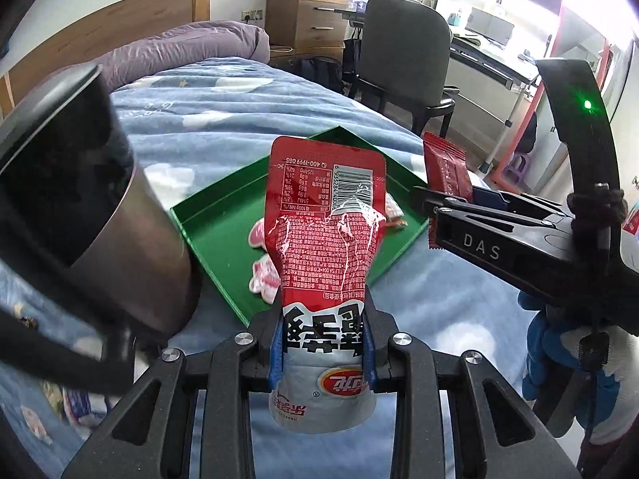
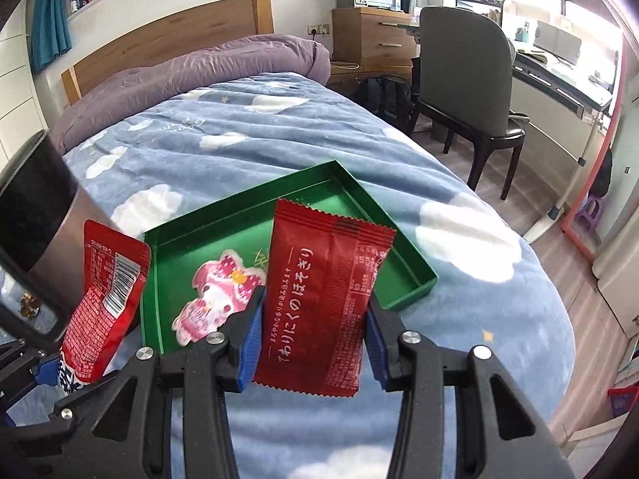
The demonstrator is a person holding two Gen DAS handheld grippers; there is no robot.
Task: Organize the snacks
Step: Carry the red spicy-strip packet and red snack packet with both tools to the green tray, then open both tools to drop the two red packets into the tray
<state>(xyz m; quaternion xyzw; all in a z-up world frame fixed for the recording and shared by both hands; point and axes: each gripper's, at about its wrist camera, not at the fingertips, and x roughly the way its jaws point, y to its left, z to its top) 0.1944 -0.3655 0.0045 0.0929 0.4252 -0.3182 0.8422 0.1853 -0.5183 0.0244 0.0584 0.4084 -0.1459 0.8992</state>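
Left wrist view showed the left gripper pinching a red-and-white snack pouch; the right gripper clamped a dark red snack packet. Beyond both, a green tray on the bed held pink, seemingly character-shaped packets.

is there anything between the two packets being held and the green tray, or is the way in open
Nothing visible blocks either one. The left gripper holds the red and white pouch and the right gripper the dark red packet, both just short of the green tray. Only pink character packets lie inside; the far half is bare.
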